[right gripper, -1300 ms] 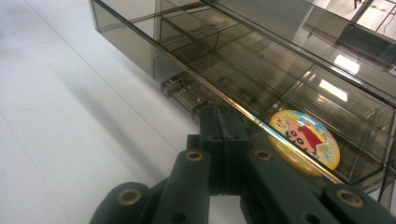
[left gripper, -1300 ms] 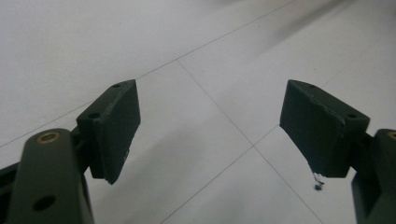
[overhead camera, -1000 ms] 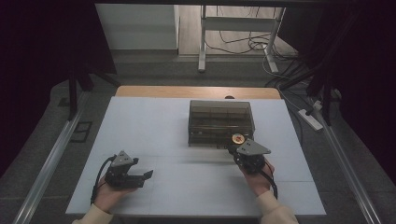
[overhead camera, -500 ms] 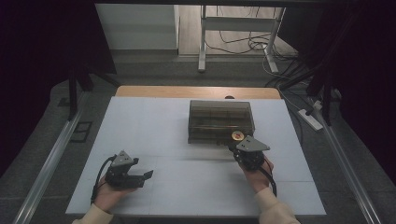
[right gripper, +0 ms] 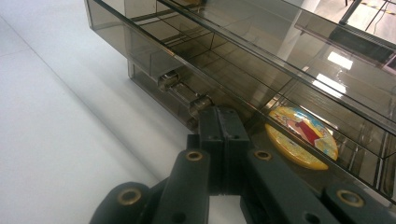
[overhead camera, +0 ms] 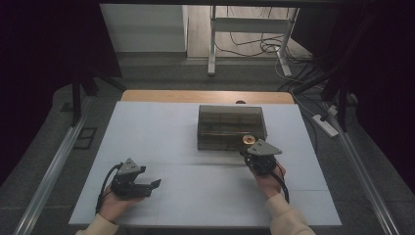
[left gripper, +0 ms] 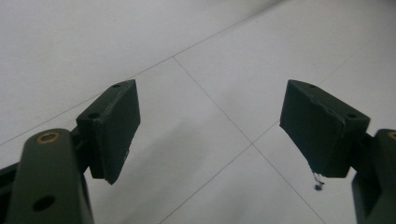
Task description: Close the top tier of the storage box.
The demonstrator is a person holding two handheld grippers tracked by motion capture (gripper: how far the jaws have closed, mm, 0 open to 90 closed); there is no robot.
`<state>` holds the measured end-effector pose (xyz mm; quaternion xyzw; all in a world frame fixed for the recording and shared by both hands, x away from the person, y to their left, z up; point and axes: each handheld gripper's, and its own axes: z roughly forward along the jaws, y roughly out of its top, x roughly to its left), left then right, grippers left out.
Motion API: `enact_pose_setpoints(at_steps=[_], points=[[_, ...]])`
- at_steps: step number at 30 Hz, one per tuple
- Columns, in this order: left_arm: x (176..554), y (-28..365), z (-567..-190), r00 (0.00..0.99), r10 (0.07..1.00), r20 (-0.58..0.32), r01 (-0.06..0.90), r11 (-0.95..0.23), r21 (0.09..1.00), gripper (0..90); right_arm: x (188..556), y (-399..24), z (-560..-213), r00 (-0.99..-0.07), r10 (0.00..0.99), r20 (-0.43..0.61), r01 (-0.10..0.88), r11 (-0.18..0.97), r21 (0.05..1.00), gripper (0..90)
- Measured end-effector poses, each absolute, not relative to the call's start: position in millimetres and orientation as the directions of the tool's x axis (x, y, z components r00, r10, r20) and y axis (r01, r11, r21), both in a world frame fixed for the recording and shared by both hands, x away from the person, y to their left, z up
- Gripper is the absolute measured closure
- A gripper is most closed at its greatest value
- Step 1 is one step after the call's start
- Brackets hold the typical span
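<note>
White tabletop [overhead camera: 195,142] (faint seams) under dark surroundings. Right gripper [right gripper: 219,126] jaws together, tips at the smoky box [overhead camera: 230,125], yellow disc [right gripper: 301,137] just beside them. Left gripper [left gripper: 210,130] jaws apart, empty, above bare table.

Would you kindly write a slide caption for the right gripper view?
Shut right tongs at the front edge of a smoked clear box, beside a round yellow badge.

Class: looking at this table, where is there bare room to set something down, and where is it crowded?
Free: the white table left of the smoky box, and the front strip between the left gripper and right gripper. Crowded: the box's front right corner, where the right gripper meets it beside a yellow disc.
</note>
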<state>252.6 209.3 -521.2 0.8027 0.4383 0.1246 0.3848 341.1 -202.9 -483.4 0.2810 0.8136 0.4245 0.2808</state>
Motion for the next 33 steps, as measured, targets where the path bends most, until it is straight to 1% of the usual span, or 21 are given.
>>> enact_pose_setpoints(at_steps=[33], points=[[253,209,-522,0.591,0.796,-0.134,0.608,-0.330,0.722,20.2,364,-202,-487,-0.668,0.711,-0.218,0.216,0.467,0.858,89.8]])
